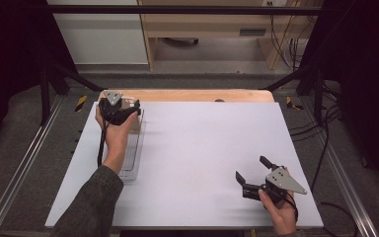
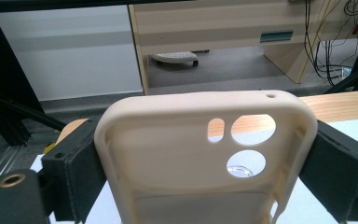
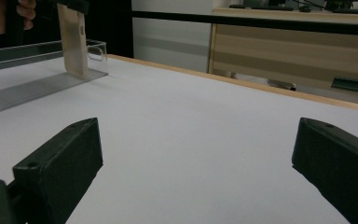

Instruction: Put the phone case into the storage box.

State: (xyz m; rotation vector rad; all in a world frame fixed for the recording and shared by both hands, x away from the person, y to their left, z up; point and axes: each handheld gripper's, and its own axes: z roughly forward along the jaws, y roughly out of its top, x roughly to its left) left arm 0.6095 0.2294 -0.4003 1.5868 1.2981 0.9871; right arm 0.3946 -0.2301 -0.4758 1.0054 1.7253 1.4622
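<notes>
Two grippers up: left gripper (image 1: 128, 109) clamps a cream phone case (image 2: 205, 158) by its sides (camera cutouts visible), held upright over the far end of a clear tray (image 1: 133, 153) at the table's (image 1: 202, 148) left. Right gripper (image 1: 252, 174) hangs wide, gripping nothing, near right.

Black grippers (image 1: 250, 180) with grey triangular plates, dark olive sleeve (image 1: 91, 205)
</notes>
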